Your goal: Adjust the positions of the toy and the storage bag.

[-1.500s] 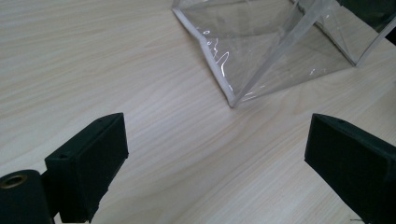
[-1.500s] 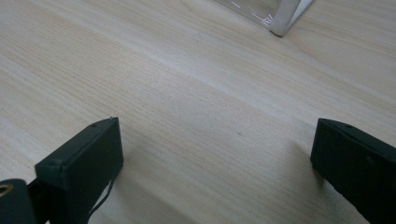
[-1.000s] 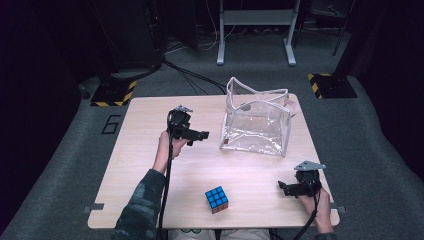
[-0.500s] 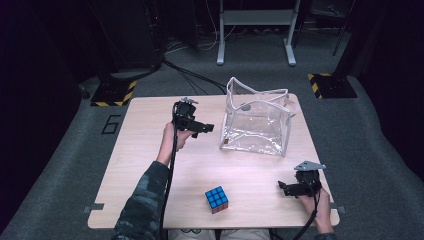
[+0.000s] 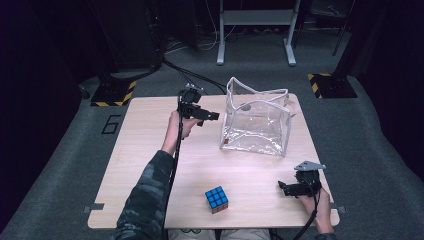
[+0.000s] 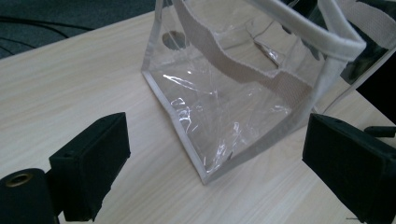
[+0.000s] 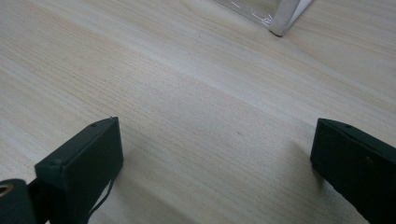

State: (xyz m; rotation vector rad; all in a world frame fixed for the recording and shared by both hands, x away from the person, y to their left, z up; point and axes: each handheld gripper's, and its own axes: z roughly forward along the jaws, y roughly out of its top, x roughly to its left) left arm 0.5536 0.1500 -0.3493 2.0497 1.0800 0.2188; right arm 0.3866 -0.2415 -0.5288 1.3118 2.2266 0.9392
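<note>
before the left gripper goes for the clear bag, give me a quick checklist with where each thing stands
1. Left gripper jaws open: ok, they stand wide apart in the left gripper view.
2. Left gripper aimed at the clear bag: ok, the bag's near corner sits between the jaws, not yet touched.
3. Bag upright with mouth open: ok, its white rim stands up.
4. Bag empty: ok, nothing shows through its clear walls.
5. Puzzle cube within reach of the right gripper: ok, it lies apart on the table near the front edge.
6. Right gripper open and free: ok, bare wood between its jaws.
</note>
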